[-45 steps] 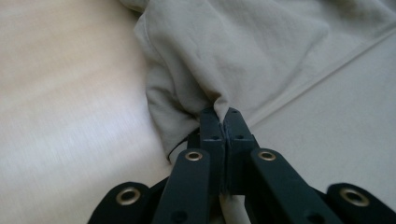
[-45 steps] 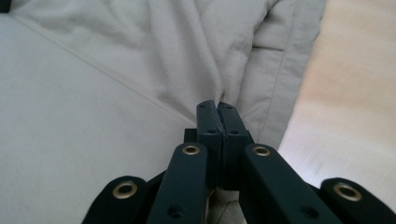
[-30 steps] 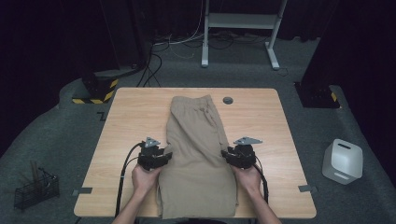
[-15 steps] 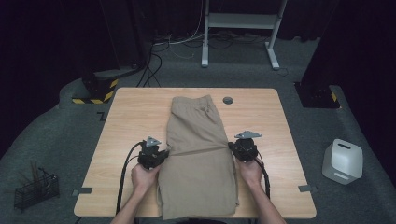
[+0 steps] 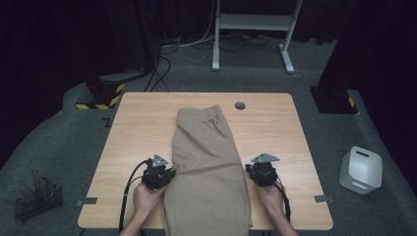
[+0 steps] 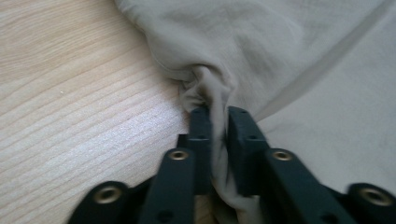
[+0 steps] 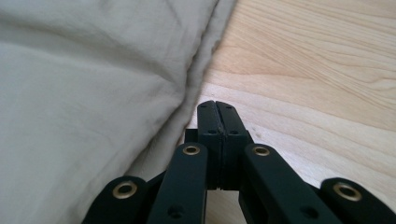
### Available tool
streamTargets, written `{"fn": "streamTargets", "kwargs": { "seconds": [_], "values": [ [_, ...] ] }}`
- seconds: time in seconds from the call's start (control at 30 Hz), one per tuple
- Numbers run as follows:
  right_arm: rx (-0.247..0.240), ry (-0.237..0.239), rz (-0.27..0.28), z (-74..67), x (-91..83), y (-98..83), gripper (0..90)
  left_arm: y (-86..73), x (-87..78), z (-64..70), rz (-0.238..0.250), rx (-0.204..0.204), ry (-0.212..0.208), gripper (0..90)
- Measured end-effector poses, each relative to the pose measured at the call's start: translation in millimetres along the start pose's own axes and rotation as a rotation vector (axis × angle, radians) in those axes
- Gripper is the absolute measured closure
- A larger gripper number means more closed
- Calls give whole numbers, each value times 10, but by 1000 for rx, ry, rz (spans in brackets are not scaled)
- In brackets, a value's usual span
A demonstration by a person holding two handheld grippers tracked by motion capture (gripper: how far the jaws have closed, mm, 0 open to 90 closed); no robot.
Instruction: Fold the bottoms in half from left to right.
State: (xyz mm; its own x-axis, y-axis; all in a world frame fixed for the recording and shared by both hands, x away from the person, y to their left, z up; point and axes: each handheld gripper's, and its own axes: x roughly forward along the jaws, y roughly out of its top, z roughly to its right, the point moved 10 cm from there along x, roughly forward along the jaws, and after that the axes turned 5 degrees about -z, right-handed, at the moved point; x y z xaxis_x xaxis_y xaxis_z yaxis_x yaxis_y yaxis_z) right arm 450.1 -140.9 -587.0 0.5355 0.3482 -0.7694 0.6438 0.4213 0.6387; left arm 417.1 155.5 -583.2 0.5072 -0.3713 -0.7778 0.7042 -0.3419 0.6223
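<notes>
- Khaki trousers (image 5: 209, 167) lie folded lengthwise down the centre of the tabletop (image 5: 142, 123), from the upper middle of the high view to the bottom edge, where the cloth overhangs the near rim.
- Fabric is a flat beige weave, mostly smooth; a diagonal crease crosses it at mid-length, level with the two grippers. A seam line runs along its right border in the right gripper view.
- Left gripper (image 5: 167, 176) sits at the trousers' left edge, lower left of centre in the high view. In the left gripper view (image 6: 218, 119) a bunched fold of cloth is pinched between the jaws, which have just been easing slightly apart; the pads still press on the fabric.
- Right gripper (image 5: 255, 172) sits at the trousers' right edge, lower right of centre. In the right gripper view (image 7: 217, 112) the jaws meet with no gap; the hem lies just beside them to the left, and I cannot tell whether any cloth is caught.
- A small dark round fitting (image 5: 240, 105) shows on the tabletop near its far edge, just right of the trousers' top end.
- Off the tabletop: a white boxy device (image 5: 361, 169) on the floor at right, a wire basket (image 5: 37, 199) at lower left, a white frame stand (image 5: 255, 29) at top.
</notes>
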Motion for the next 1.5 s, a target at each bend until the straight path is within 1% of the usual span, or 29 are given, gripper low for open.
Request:
{"fn": "streamTargets", "kwargs": {
  "seconds": [0.07, 0.13, 0.2, 0.27, 0.33, 0.4, 0.47, 0.5, 0.53, 0.6, 0.63, 0.67, 0.73, 0.8, 0.87, 0.9, 0.97, 1.0, 1.07, 1.1, 1.13, 1.17, 1.2, 1.23, 1.33, 1.37, 1.4, 1.47, 1.5],
  "values": [
    [13, 15, 23, 6, -53, 45, 889, 60, -25, -24, 20, -7, 6, 679],
    [14, 30, 54, -12, -83, 153, 859, 153, -45, -33, 54, -26, -5, 586],
    [10, 49, 75, -65, -64, 285, 790, 261, -53, -38, 86, -37, -9, 525],
    [14, 46, 86, -89, -13, 382, 708, 337, -29, -43, 99, -45, -9, 508],
    [38, 50, 91, -101, 84, 491, 637, 406, 40, -68, 95, -61, -6, 507],
    [60, 69, 78, -114, 184, 555, 621, 434, 126, -102, 72, -73, 2, 531],
    [64, 72, 53, -124, 273, 580, 653, 441, 193, -116, 53, -77, 4, 600],
    [58, 69, 43, -128, 318, 585, 701, 435, 233, -137, 37, -72, 16, 646],
    [48, 67, 18, -135, 365, 565, 772, 427, 252, -144, 28, -72, 17, 709],
    [25, 47, -2, -127, 397, 529, 881, 396, 273, -162, 9, -61, 26, 796],
    [12, 37, 4, -114, 390, 518, 896, 370, 270, -161, -1, -44, 32, 847],
    [3, 37, -7, -104, 367, 494, 900, 352, 262, -151, -6, -41, 26, 873],
    [-24, 31, -16, -110, 315, 443, 900, 295, 224, -113, -15, -22, 13, 882],
    [-49, 26, -21, -146, 242, 327, 900, 187, 171, -26, -23, 1, -17, 883],
    [-53, 46, -10, -194, 142, 201, 900, 117, 119, 46, -26, 6, -48, 879],
    [-62, 56, -6, -220, 95, 143, 899, 88, 89, 75, -30, 22, -53, 874],
    [-83, 68, -9, -265, 24, 63, 886, 90, 58, 101, -35, 50, -52, 850],
    [-95, 65, -7, -270, 4, 54, 849, 117, 45, 106, -29, 49, -58, 815],
    [-89, 64, 12, -249, -31, 101, 774, 206, 22, 80, -4, 24, -70, 702],
    [-75, 68, 30, -237, -45, 151, 744, 261, 14, 55, 18, 8, -62, 635],
    [-62, 68, 47, -226, -56, 209, 716, 311, 13, 26, 39, -5, -50, 600],
    [-53, 62, 66, -217, -56, 274, 689, 362, 27, -15, 51, -21, -37, 573],
    [-42, 53, 78, -212, -35, 349, 661, 387, 44, -31, 56, -39, -36, 546],
    [-38, 46, 85, -201, -8, 394, 647, 416, 72, -69, 60, -49, -25, 540],
    [19, 42, 70, -169, 159, 503, 640, 472, 190, -171, 61, -104, 0, 538],
    [37, 44, 61, -164, 226, 524, 653, 476, 213, -184, 61, -116, -2, 557],
    [40, 42, 54, -162, 262, 530, 671, 471, 255, -213, 56, -126, 3, 575],
    [45, 31, 28, -159, 342, 516, 744, 446, 310, -224, 40, -137, -6, 645],
    [37, 26, 12, -155, 369, 494, 787, 422, 334, -224, 26, -126, -4, 688]
  ]
}}
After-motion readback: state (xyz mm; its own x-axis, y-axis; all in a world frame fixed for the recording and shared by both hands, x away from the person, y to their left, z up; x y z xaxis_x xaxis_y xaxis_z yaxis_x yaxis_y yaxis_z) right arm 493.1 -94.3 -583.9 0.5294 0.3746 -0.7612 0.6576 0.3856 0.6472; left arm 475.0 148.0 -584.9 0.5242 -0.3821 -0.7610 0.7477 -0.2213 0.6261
